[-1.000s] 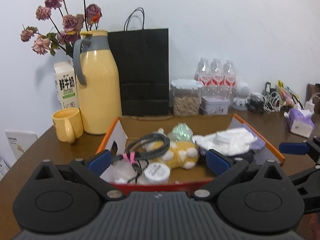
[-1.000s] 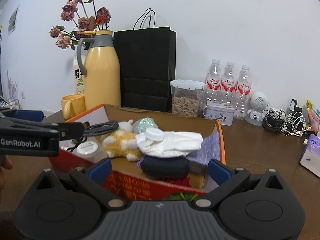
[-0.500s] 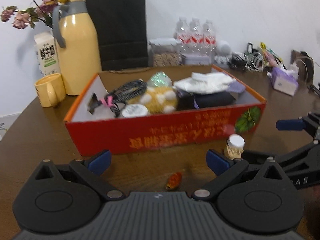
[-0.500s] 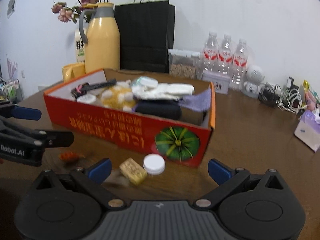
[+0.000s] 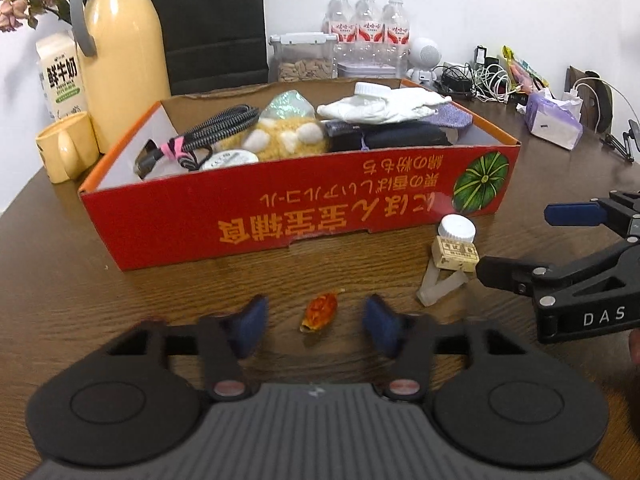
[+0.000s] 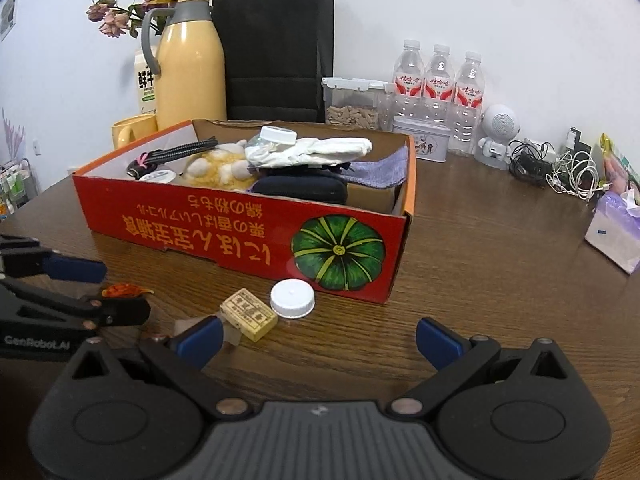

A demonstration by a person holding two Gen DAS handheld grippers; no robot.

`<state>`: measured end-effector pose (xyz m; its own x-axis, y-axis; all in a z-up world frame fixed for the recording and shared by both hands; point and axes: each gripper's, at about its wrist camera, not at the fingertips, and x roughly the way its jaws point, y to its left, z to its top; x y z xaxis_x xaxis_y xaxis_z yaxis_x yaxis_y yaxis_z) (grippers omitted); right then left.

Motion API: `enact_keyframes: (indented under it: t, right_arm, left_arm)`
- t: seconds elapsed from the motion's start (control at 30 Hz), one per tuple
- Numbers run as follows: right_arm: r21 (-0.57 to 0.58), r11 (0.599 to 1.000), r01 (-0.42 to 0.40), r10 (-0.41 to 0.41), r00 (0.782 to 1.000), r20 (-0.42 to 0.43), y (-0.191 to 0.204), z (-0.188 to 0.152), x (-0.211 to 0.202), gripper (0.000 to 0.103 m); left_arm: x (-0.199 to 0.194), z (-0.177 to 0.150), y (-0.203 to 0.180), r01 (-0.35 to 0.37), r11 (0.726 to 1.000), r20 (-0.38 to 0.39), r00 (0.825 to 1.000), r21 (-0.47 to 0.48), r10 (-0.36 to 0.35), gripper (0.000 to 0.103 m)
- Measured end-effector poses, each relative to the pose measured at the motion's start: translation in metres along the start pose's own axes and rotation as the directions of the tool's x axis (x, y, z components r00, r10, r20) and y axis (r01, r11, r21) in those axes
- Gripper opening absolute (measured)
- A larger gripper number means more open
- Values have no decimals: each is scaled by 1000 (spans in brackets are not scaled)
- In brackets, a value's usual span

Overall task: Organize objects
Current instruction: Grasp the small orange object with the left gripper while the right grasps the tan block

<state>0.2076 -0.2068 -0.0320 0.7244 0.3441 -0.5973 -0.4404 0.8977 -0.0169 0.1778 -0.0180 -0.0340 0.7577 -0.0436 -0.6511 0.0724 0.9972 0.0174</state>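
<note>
Both tools have dropped toward the tabletop (image 5: 120, 292). Left tool (image 5: 316, 322) has just been closing, its pads not yet touching the orange candy (image 5: 319, 309) between them. Right tool (image 6: 316, 340) released, small bottle (image 6: 266, 308) at its 11 o'clock.

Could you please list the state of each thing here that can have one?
Left gripper: jaws just closing, astride the candy, not touching.
Right gripper: open, empty.
Candy: wrapped, on table.
Small bottle: capped, lying on its side.
Red box: open, full.
Jar: lid on.
Water bottles: capped, upright.
</note>
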Motion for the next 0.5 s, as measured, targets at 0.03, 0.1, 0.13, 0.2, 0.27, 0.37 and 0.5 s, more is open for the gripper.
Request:
enact_keyframes:
  t: [0.03,0.1,0.13,0.2,0.27,0.37,0.5]
  right_arm:
    - [-1,1000,-3,3,1000,0,0,0,1,103]
    - [-4,1000,-9,9,1000,1,1,0,1,103]
    - [-5,1000,-12,12,1000,3,2,0,1,103]
    - [-4,1000,-19,19,1000,9,2,0,1,103]
    - [-3,1000,-24,24,1000,17,2,0,1,103]
    - [0,999,-32,32,999,29,3,0,1,99]
    - [-2,998,-62,62,998,31,6,1,2,80]
  left_arm:
    - [-1,0,0,9,1000,5,1000,0,-9,23]
    - [-2,-1,2,45,999,11,999,-9,-45,13]
    - [-3,-2,3,51,999,15,999,-13,-51,13]
    - [-3,-2,3,50,999,27,998,-20,-49,13]
    - [-4,-1,4,51,998,40,998,-33,-50,13]
    - [-6,0,8,49,997,52,998,-55,-46,13]
    - [-6,1,12,46,996,60,997,-78,-41,13]
